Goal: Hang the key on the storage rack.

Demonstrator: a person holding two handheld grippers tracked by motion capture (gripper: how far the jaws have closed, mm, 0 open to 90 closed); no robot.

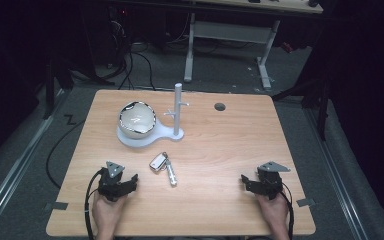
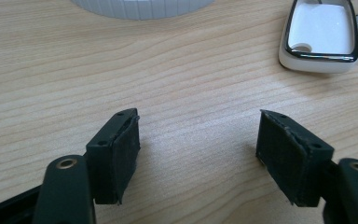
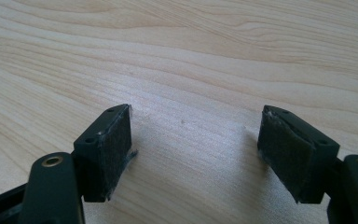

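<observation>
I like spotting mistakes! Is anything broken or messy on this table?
Nothing is spilled or broken. The one oddity: the key fob lies loose on the table instead of on the stand. Fuzzy gripper pads look slightly frayed.

Left gripper (image 1: 130, 181) fingers apart, right gripper (image 1: 246, 182) fingers apart

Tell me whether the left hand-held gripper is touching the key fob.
Apart. In the left gripper view, the left hand-held gripper has open jaws with bare table between them and the white key fob; the high view shows the same gap.

Grey floor (image 1: 230, 70); white-legged desk (image 1: 227, 32) behind.
</observation>
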